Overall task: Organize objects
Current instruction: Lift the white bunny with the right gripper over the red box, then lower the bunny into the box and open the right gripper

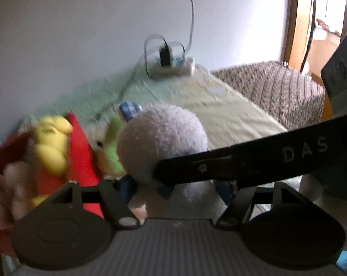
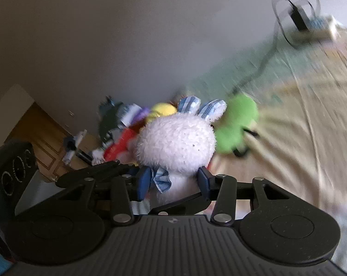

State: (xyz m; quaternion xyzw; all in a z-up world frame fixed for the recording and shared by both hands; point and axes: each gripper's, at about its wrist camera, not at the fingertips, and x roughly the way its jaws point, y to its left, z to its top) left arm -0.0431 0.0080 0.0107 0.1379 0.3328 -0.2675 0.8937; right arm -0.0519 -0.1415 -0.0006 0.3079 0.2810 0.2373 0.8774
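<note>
Landmark: white plush bunny, with blue-checked ears and a blue-checked bow at its neck; all places below are given against it.

Right claw: partly closed, blue pads pressed on both sides of the bunny's neck, just under the head. The bunny is gripped and sits upright, back of head to the camera.

Left claw: jaws part-way closed. Its blue pads stand either side of the bunny's lower body, seen below the head. The right claw's black finger, lettered "DAS", crosses in front, so I cannot tell for certain whether these pads press on the plush.

Bunny, position: between both claws, above the bed, not resting on the sheet as far as the views show.

Red box: just left of the bunny in the left view. A yellow plush sits in it. A blurred hand shows at the box's left edge.

Green plush: just beside the bunny, on its right in the right view, lying on the bed.

Other toys: a dark grey figure behind and left of the bunny; too blurred to identify.

Power strip: well behind the bunny, by the wall, with a black plug and cables.

Blanket: brown-patterned, far right of the bunny.
</note>
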